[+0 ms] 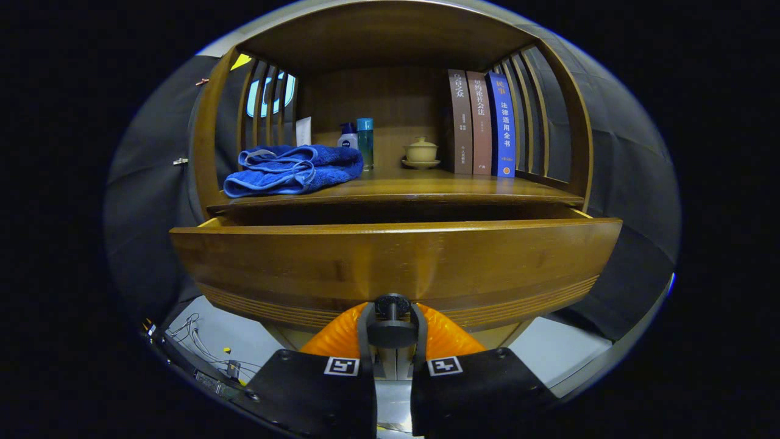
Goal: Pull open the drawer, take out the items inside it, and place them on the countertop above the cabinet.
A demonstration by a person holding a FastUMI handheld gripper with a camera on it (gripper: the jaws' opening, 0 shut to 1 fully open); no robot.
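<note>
Here the drawer point(396, 262) stands pulled partway out of the wooden cabinet point(210, 140), its curved front panel facing the gripper point(393, 317). A dark gap runs along the top between the drawer's upper rim and the edge of the table point(426, 186) above it; what lies inside the drawer cannot be seen from this low angle. The gripper has closed in on the small dark knob point(392, 305) at the bottom middle of the drawer front, one finger on each side of the knob's stem and both touching it.

Above the drawer, the table is a recessed surface with slatted sides and a wooden roof overhead. A folded blue towel point(292, 169) lies near its front left edge, just back from the lip. Behind the towel stand a white tube point(303, 131), a small bottle with a blue cap point(347, 135) whose dark label is too small to read surely, and a taller teal bottle point(365, 141). In the middle, well back, a pale lidded cup sits on a saucer point(421, 152). To the right three books point(481, 122) stand upright against the slats, two brown and one blue, their spines printed in Chinese characters. The front strip of the table between the towel and the right side lies bare.

Below the drawer, a light floor point(231, 335) carries some loose cables point(195, 341) off to the left.
</note>
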